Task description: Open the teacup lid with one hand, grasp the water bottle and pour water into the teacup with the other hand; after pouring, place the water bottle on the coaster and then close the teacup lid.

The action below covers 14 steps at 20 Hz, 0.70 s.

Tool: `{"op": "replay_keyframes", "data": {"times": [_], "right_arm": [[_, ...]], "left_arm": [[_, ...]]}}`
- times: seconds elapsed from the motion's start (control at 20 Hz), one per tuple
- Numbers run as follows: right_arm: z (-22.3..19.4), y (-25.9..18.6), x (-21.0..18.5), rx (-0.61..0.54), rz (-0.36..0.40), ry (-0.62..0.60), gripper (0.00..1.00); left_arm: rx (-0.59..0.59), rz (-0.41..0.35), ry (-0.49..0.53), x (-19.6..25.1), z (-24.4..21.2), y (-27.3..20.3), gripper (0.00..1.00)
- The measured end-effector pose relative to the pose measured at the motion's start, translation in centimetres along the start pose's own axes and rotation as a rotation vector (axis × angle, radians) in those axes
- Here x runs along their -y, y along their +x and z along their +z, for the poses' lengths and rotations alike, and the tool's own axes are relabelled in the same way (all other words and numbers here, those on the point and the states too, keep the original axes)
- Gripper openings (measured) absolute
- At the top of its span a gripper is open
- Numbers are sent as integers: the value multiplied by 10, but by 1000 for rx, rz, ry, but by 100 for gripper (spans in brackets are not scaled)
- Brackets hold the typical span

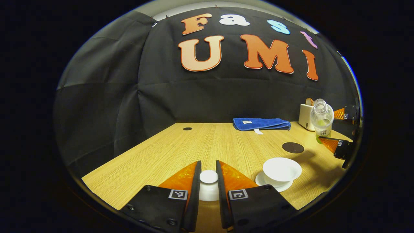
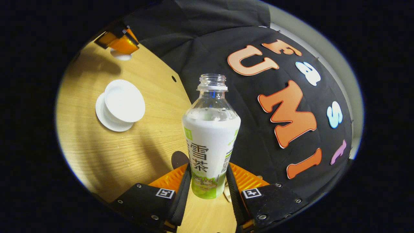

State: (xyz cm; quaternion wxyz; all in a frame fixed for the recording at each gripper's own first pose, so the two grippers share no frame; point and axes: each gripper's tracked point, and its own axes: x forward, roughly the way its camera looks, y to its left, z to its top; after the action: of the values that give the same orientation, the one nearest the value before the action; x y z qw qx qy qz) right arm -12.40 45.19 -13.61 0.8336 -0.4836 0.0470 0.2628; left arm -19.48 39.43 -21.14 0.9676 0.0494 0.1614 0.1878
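While the left gripper (image 1: 208, 181) is pinching the white teacup lid (image 1: 208, 186) between its two fingers, it is holding that lid just above the wooden table (image 1: 155, 155), off to the left of the cup. Both finger pads are pressing against the lid's sides, with the round knob facing up between them. Just beside it to the right, the white teacup (image 1: 282, 169) is sitting open on its white saucer (image 1: 270, 184). A little beyond the cup, a dark round coaster (image 1: 293, 147) is lying flat on the table, bare. Farther back, a folded blue towel (image 1: 261, 123) is resting near the wall, and a cream-coloured box (image 1: 305, 116) is standing at the far right.

Over on the right, the right gripper (image 2: 208, 184) is clamping the water bottle (image 2: 211, 139) at its lower body, both fingers pressing on the label. The bottle has no cap on and is being held in the air, tilted, well apart from the cup. In the right gripper view the teacup (image 2: 124, 101) and saucer (image 2: 105, 118) are lying off to the left of the bottle's neck, the coaster's (image 2: 179, 159) edge is peeking out just behind the left finger, and the left gripper (image 2: 120, 48) with the lid is showing at the top edge.
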Motion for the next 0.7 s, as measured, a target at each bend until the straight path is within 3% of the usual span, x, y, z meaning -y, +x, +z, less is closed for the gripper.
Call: {"op": "replay_keyframes", "data": {"times": [0.7], "right_arm": [[10, 12, 2, 67, -118, -353, 61]], "left_arm": [[-11, -2, -15, -12, -7, -1, 32]]}}
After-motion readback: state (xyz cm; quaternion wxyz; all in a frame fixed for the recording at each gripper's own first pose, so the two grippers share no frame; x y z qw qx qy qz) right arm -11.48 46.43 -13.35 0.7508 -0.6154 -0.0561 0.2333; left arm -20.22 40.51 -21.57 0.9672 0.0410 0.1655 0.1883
